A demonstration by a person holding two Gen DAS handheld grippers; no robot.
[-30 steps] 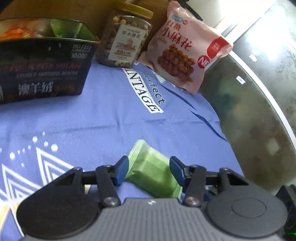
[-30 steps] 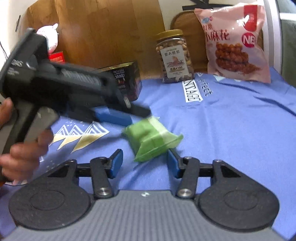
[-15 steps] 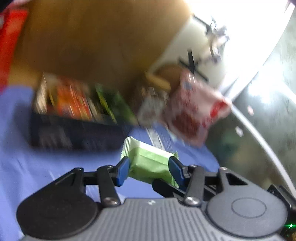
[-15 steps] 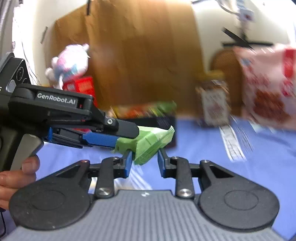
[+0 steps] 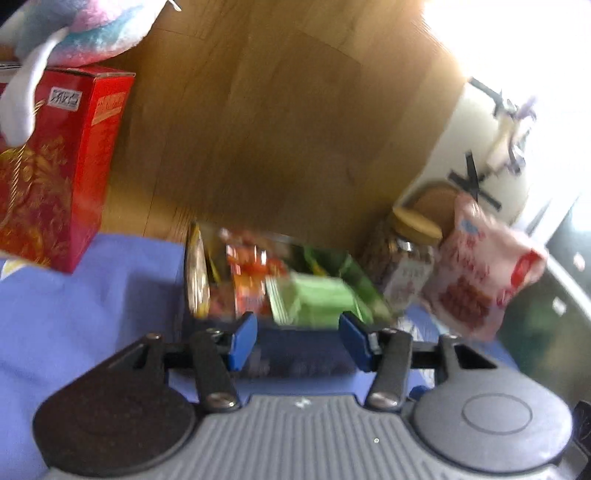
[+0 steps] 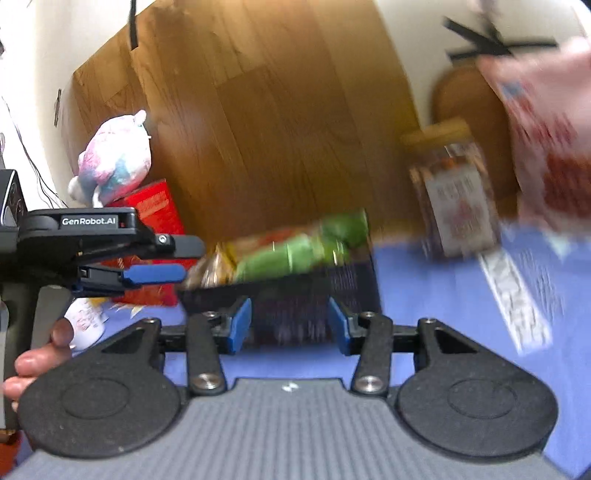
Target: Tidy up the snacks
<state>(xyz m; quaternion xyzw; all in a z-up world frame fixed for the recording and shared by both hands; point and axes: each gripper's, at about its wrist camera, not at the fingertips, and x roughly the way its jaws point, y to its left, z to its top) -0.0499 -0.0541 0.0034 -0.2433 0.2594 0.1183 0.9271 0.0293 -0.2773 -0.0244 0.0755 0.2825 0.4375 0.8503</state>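
Left wrist view, blurred: the left hand-held gripper [image 5: 297,334] has its blue jaws spread, nothing between the pads; they have just opened a little. The green snack packet [image 5: 312,301] sits beyond the fingertips, in or just over the dark box [image 5: 295,347], among orange and green packs; whether it has landed I cannot tell. Right of the box stands a nut jar [image 5: 404,266] with a yellow lid, then a pink snack bag [image 5: 476,277]. Left of the box is a red carton [image 5: 48,166] with a plush toy [image 5: 74,26] on top. All sit on a blue cloth [image 5: 92,295] over the table. Right wrist view, also blurred: the right hand-held gripper [image 6: 290,325] is spread and empty, jaws just opened wider, pointing at the box's dark front wall. The left hand-held gripper comes in from the left of the box, a hand [image 6: 33,358] on its grip, and its blue finger [image 6: 155,274] stops short of the box, apart from the green packet.
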